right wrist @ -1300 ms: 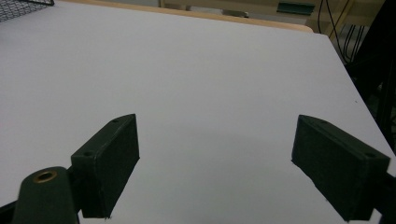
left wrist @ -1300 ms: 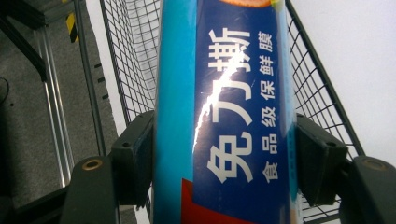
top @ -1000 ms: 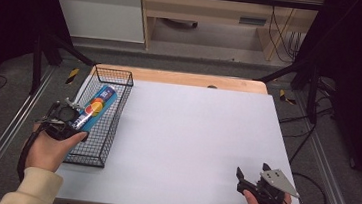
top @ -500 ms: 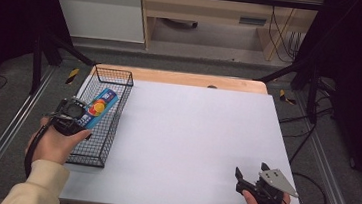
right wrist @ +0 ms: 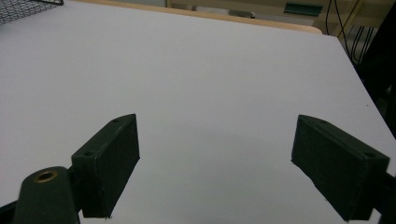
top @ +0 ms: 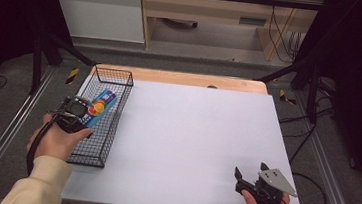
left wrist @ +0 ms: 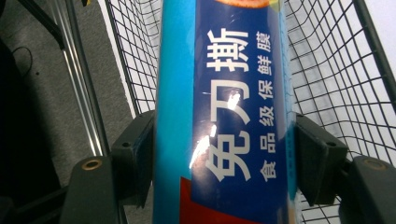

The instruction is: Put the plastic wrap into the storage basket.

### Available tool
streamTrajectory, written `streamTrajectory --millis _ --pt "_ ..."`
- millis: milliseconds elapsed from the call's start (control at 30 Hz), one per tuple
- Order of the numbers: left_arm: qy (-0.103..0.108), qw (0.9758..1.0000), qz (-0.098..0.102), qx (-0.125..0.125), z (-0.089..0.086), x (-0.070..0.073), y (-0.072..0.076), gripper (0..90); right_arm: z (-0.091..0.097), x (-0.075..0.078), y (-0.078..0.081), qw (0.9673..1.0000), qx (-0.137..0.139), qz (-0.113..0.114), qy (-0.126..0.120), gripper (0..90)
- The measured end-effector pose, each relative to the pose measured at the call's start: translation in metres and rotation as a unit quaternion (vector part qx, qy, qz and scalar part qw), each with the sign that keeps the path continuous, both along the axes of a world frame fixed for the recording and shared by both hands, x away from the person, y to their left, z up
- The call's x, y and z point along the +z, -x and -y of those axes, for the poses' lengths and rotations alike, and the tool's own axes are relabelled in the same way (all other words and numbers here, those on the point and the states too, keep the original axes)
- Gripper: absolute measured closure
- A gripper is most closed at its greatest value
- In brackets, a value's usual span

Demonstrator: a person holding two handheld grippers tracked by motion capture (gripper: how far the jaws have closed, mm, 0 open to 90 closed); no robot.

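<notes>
High view first: we see the left gripper (top: 85,115) over the wire basket (top: 118,107) that sits at the left edge of the white table (top: 190,138). Between its jaws we hold a long blue box (top: 99,106) of cling film, which lies lengthwise along the basket, its far end pointing away from us toward the basket's far wall. Our left hand (top: 54,140) wraps the gripper's handle just outside the basket's near left side, with a cream sleeve (top: 35,183) behind it.

Left gripper view brings us close: the box (left wrist: 224,112) runs straight up the middle, glossy blue with white Chinese characters and a lighter blue strip along one side. Both black pads (left wrist: 135,158) press flat against its long sides, so the left gripper (left wrist: 224,163) is clamped on the box. Basket mesh (left wrist: 336,70) shows behind and on both sides of the box; we cannot tell whether the box touches the basket floor.

At the near right corner of the table we see the right gripper (top: 251,171), with the grey plate on top. In the right gripper view its jaws stand wide apart around the midpoint of the gripper (right wrist: 215,163), with nothing but bare tabletop (right wrist: 210,70) between them.
</notes>
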State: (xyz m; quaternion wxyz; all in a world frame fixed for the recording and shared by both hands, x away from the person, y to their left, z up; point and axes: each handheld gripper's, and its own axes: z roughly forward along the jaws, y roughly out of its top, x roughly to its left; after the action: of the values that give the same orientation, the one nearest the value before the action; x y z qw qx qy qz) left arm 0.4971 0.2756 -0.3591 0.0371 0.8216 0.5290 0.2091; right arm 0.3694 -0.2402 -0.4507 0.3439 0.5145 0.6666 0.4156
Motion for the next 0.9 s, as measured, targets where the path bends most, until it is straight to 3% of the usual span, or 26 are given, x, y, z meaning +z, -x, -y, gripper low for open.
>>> streamTrajectory --millis 367,533,633,900 --pt "-0.025 0.9987 -0.044 -0.001 0.003 -0.012 -0.015 32.1 0.001 -0.001 -0.001 1.0000 0.001 -0.003 -0.002 15.6" --pt "-0.025 0.9982 -0.053 -0.005 0.004 -0.015 -0.019 32.1 0.001 -0.001 -0.001 1.0000 0.002 -0.004 0.000 15.6" --pt "-0.024 0.9973 -0.069 -0.012 0.005 -0.020 -0.021 32.1 0.001 -0.002 -0.001 1.0000 0.001 -0.005 -0.001 15.6" --pt "-0.027 0.9973 -0.067 -0.014 0.006 -0.021 -0.023 31.9 0.001 -0.002 -0.001 1.0000 0.001 -0.006 0.001 15.6"
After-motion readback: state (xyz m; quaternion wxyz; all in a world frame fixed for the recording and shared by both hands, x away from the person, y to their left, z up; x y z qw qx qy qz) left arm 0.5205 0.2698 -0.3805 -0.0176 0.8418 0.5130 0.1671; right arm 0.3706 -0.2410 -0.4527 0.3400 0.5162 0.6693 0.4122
